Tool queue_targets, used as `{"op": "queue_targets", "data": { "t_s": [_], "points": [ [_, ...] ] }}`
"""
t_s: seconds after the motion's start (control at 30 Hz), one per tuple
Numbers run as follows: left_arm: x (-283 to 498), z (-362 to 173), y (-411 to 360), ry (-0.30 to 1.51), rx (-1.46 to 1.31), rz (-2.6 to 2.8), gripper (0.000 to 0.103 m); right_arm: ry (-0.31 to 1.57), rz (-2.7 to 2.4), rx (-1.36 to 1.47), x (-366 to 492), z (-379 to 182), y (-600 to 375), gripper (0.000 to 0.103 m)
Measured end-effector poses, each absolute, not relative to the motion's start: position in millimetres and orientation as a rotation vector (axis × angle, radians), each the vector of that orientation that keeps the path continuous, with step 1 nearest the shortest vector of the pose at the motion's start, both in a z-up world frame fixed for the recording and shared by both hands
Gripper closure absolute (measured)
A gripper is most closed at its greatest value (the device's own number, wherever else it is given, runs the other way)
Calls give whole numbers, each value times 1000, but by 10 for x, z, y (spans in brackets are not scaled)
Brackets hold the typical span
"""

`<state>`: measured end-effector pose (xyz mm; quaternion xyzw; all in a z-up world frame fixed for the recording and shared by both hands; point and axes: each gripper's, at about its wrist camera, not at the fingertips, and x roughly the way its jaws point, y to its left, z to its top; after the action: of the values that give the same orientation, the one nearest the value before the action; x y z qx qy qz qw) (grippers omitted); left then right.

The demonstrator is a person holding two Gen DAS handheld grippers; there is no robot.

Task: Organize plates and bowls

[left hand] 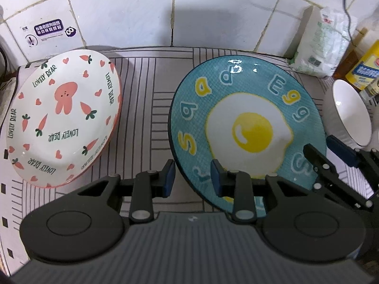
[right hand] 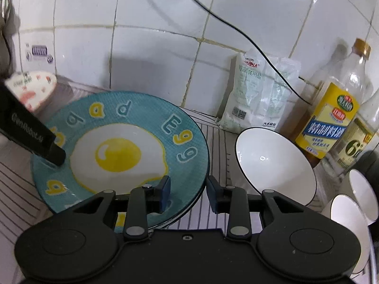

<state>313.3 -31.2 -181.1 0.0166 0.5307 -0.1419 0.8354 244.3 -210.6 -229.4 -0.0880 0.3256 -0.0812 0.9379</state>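
On mat | egg plate | right tool released astride rim | left tool unclear

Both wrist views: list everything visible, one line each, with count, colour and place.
egg plate: one, teal with fried-egg print, centre of mat, both grippers at its rim
bear plate: one, white with pink carrots, left of egg plate
bowls: three, white with dark rims, right of egg plate
bag: one, white, against tiled wall
oil bottle: one, clear with yellow label, far right
mat: one, grey striped, under dishes
left gripper: black, blue fingers straddling plate's left rim
right gripper: black, blue fingers straddling right rim
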Motion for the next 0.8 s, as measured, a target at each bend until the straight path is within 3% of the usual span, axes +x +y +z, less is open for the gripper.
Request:
{"op": "queue_targets", "data": {
  "t_s": [0.37,0.57,0.8],
  "points": [
    [2730,-1527,-56,1083,98,-323,71,681,57,59,2141,-1911,-2248,53],
    [2525,-1433,105,1070,124,-321,70,669,129,49,1990,-1758,-2123,44],
    [2313,-1208,471,1022,81,-298,70,633,234,71,1926,-1643,-1927,43]
  ]
}}
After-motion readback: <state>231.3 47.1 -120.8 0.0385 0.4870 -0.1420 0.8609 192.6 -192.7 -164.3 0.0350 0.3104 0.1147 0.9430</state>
